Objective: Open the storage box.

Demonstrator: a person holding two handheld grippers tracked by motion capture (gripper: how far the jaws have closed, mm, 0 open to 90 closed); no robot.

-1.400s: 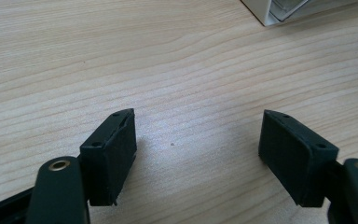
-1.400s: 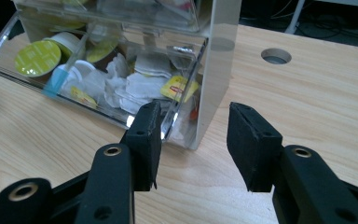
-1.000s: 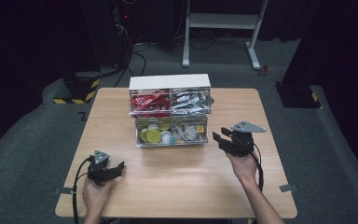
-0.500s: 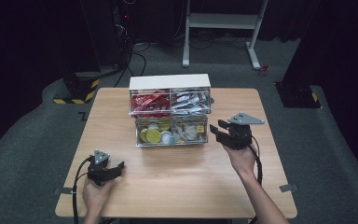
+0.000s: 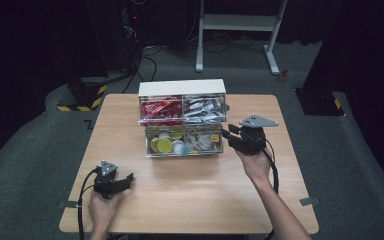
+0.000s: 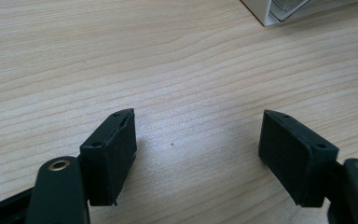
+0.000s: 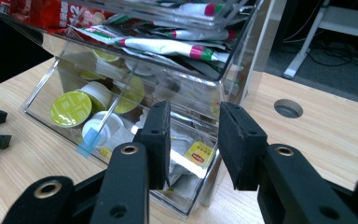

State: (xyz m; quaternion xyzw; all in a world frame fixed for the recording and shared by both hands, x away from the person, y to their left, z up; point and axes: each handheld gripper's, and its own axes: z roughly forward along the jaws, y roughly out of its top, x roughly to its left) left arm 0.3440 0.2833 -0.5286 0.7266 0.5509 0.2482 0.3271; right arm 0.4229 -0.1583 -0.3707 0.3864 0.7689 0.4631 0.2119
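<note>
A clear drawer organizer point(image 5: 182, 89) with a white top stands at the table's back middle. Its upper drawers hold red packets point(image 5: 161, 109) and silver sachets point(image 5: 204, 107). The lower drawers hold yellow-lidded capsules point(image 5: 164, 145) and tea bags point(image 5: 202, 141). My right gripper point(image 5: 226, 133) hovers at the organizer's front right corner point(image 7: 214, 140). Its jaws have just been closing to a narrow gap, and the pads press on nothing I can see. My left gripper point(image 5: 129, 179) rests open on the bare wood point(image 6: 191, 70) near the front left, well apart from the organizer.
A round cable hole point(image 7: 288, 108) pierces the tabletop right of the organizer. The wooden table point(image 5: 195, 200) has bare room in front of the organizer. Beyond the far edge stand a white metal frame point(image 5: 240, 30) and dark floor with cables.
My right gripper has risen and moved in toward the organizer's right front corner, and its jaws have narrowed. The left gripper has stayed put.
</note>
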